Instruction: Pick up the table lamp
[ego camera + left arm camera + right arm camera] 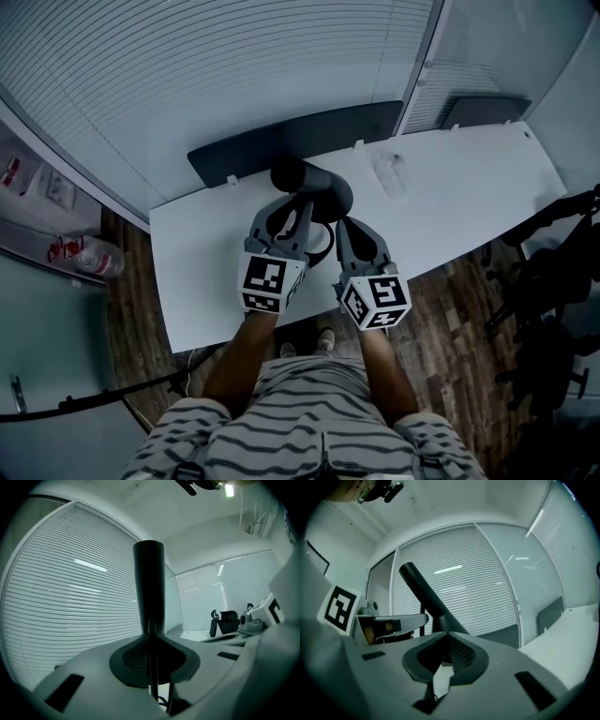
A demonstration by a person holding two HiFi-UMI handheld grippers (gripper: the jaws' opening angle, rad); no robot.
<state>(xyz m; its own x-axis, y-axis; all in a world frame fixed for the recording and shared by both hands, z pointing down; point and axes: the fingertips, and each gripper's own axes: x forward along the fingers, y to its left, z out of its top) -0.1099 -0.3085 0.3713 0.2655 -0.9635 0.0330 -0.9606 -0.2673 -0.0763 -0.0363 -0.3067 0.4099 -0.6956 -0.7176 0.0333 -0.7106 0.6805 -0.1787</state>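
Observation:
The table lamp (314, 183) is dark, with a thick cylindrical head and a thin stem, and stands over the white table (469, 178) between my two grippers. My left gripper (289, 228) is shut on the thin stem. In the left gripper view the stem runs down between the nearly closed jaws and the lamp head (149, 588) rises straight above them. My right gripper (343, 232) comes in from the right. In the right gripper view its tips close on the lamp's lower part and the lamp head (423, 592) leans up to the left.
A dark panel (291, 141) runs along the table's far edge below the slatted blinds (234, 66). A small clear object (394, 175) lies on the table to the right. Dark office chairs (553, 272) stand at the right and a bottle (94, 258) lies on the floor at the left.

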